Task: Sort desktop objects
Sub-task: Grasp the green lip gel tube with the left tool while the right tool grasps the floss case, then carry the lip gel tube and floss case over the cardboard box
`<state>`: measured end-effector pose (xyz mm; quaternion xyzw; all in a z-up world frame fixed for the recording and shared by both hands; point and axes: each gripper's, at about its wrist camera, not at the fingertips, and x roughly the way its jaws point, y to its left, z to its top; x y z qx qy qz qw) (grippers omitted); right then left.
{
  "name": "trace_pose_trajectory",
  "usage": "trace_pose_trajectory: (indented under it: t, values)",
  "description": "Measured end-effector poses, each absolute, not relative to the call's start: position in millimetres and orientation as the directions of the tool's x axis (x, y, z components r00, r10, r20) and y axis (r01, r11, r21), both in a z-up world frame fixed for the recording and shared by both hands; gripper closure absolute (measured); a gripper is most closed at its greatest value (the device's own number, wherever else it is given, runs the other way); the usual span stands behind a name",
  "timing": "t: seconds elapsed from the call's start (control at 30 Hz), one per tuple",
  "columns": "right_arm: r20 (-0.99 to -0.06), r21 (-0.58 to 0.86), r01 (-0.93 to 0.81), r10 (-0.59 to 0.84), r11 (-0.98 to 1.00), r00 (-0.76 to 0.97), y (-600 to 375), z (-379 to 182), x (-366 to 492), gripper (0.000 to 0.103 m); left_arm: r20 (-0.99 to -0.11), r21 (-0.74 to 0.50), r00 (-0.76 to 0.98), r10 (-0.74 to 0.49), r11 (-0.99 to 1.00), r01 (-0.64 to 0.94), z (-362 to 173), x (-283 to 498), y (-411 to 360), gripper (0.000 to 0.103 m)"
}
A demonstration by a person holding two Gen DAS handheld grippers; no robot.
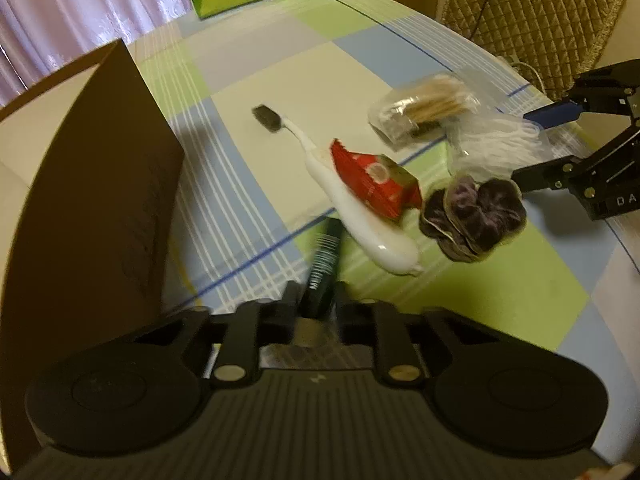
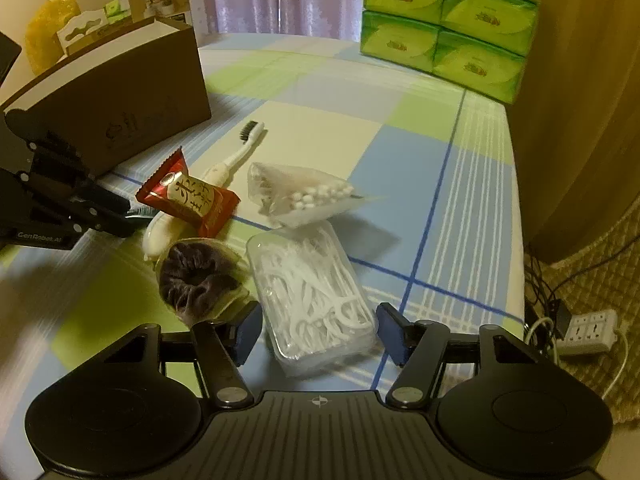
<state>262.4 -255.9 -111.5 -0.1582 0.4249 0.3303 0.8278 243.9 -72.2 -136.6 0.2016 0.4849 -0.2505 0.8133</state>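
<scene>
Left gripper [image 1: 318,300]: its jaws are closing tight on a dark green tube [image 1: 324,264], which is sticking forward above the tabletop [image 1: 320,72].
Right gripper [image 2: 318,330]: its jaws are standing wide apart, holding nothing, one on each side of the near end of the clear floss-pick box [image 2: 316,300].
Floss-pick box: it is lying flat on the tabletop, just beside the dark scrunchie [image 2: 198,276].
Scrunchie: it is sitting near the butt of the white electric toothbrush [image 1: 352,200].
Red snack packet [image 1: 376,178]: it is resting across the toothbrush handle.
Cotton-swab bag [image 2: 300,196]: it is lying just beyond the floss-pick box, touching its far end.
Brown cardboard box [image 2: 116,92]: it is standing open at the left of the pile.
Green tissue packs [image 2: 444,20]: they are stacking up at the far edge of the tabletop.
</scene>
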Motion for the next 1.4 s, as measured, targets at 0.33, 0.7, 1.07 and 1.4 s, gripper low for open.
trace_pose_trajectory:
  t: [0.33, 0.7, 1.07, 1.4]
  values:
    - [-0.825, 0.04, -0.639, 0.386, 0.768, 0.412, -270, -106, 235, 0.045, -0.912, 0.026, 0.366, -0.183, 0.866, 0.499, -134, 206, -41, 0.091]
    - [-0.84, -0.001, -0.67, 0.362, 0.743, 0.403, -256, -111, 239, 0.032, -0.924, 0.012, 0.35, -0.157, 0.901, 0.434, -132, 201, -33, 0.082]
    - [-0.854, 0.003, -0.649, 0.34, 0.761, 0.394, -247, -118, 239, 0.049, -0.929, -0.003, 0.334, -0.161, 0.905, 0.426, -132, 200, -33, 0.09]
    - [-0.891, 0.018, -0.622, 0.294, 0.783, 0.345, -247, -109, 207, 0.049, -0.935, -0.008, 0.317, -0.161, 0.902, 0.433, -129, 174, -33, 0.09]
